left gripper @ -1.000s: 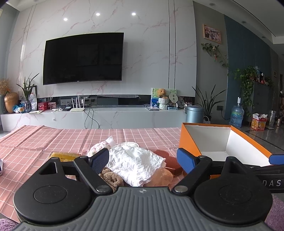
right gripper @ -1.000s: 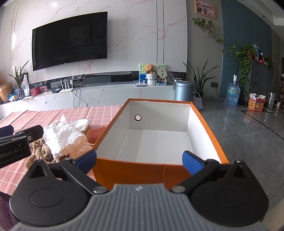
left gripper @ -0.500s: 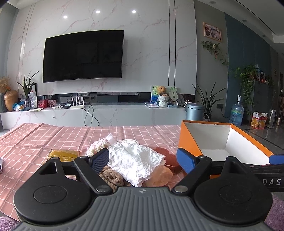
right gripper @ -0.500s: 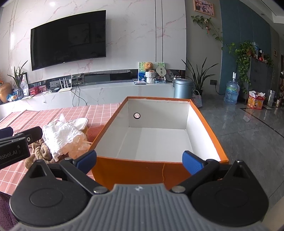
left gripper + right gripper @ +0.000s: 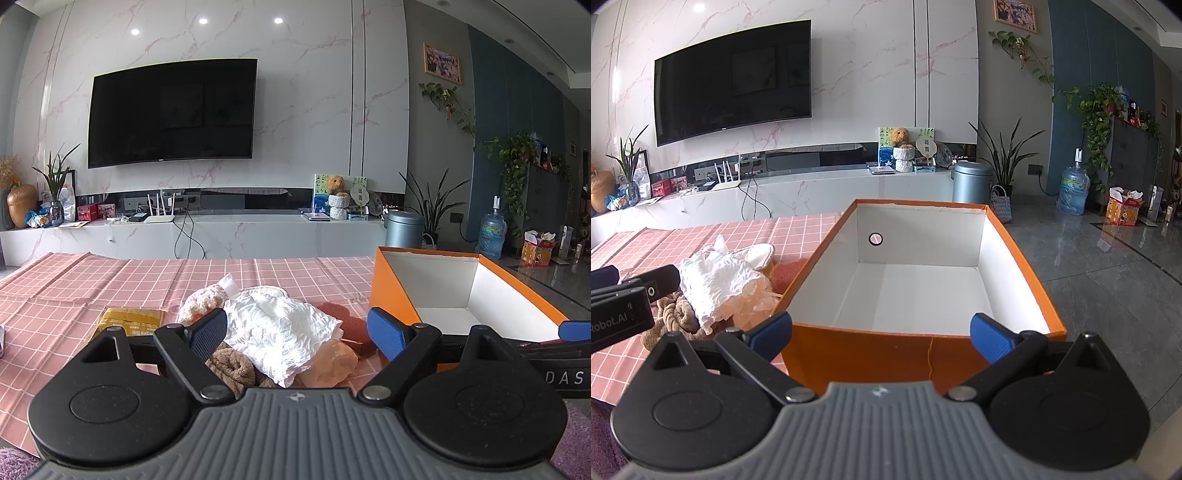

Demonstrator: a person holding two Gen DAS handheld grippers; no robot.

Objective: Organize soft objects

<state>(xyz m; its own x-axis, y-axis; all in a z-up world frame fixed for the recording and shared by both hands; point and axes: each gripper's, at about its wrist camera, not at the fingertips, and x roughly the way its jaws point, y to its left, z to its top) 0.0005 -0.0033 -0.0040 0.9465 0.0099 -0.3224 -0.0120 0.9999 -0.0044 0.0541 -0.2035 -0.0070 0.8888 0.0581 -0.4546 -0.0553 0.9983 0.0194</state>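
Note:
A heap of soft things lies on the pink checked tablecloth (image 5: 74, 288): a crumpled white cloth (image 5: 280, 328) on top, a brown knitted piece (image 5: 232, 363), a pale peach piece (image 5: 328, 363), a cream fluffy piece (image 5: 201, 301) and a dark red piece (image 5: 338, 315). My left gripper (image 5: 297, 330) is open, its fingers on either side of the heap's near end. An empty orange box (image 5: 916, 288) with white inside stands right of the heap. My right gripper (image 5: 881, 332) is open at the box's near wall. The heap also shows in the right wrist view (image 5: 716, 284).
A flat yellow packet (image 5: 129, 319) lies left of the heap. The box also shows in the left wrist view (image 5: 461, 291), at the table's right end. Beyond the table are a marble TV bench (image 5: 221, 236), a metal bin (image 5: 971, 181) and grey tiled floor (image 5: 1108, 258).
Both views have shifted slightly, as both grippers tilt or lift a little. The heap and box have not moved. Both grippers stay open.

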